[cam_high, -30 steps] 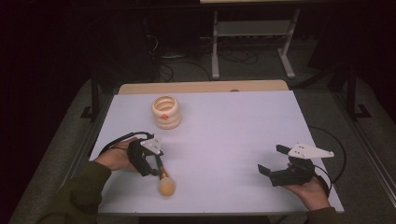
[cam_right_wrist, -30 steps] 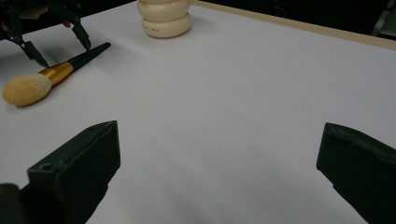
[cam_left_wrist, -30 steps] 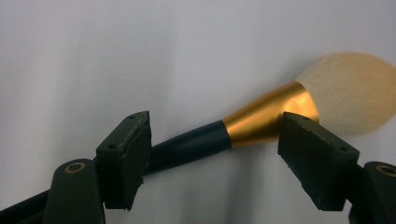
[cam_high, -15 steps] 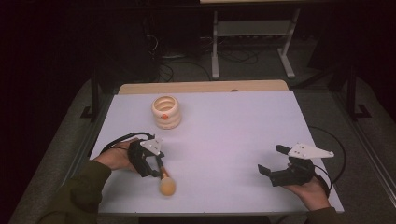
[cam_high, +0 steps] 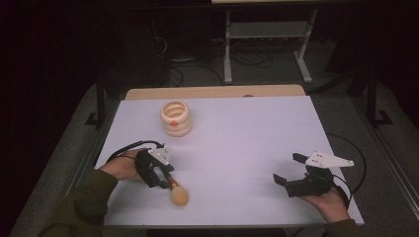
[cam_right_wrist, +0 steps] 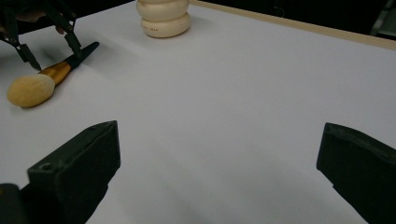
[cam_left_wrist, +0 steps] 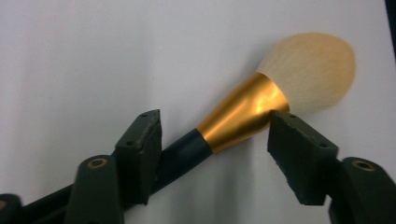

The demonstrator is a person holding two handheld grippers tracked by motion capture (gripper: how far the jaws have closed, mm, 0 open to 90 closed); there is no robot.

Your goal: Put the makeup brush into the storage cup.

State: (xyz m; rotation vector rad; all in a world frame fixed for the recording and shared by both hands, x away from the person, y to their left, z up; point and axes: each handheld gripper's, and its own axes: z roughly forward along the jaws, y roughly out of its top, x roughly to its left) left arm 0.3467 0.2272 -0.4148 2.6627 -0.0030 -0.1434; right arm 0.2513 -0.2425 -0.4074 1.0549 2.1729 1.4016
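Makeup brush [cam_left_wrist: 243, 112] lies between the closing left hand-held gripper [cam_left_wrist: 212, 135], handle end hidden; right hand-held gripper [cam_right_wrist: 219, 172] gapes wide.

Left claw [cam_high: 165, 181] low on table, jaws just closing, right claw [cam_high: 291, 174] resting, jaws wide apart

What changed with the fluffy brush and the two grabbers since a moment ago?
The left gripper has just been closing its jaws around the brush, which lies between them on the table; one pad looks to be touching the gold collar, but no firm grip shows yet. The brush, the ringed holder and the open right gripper stayed put.
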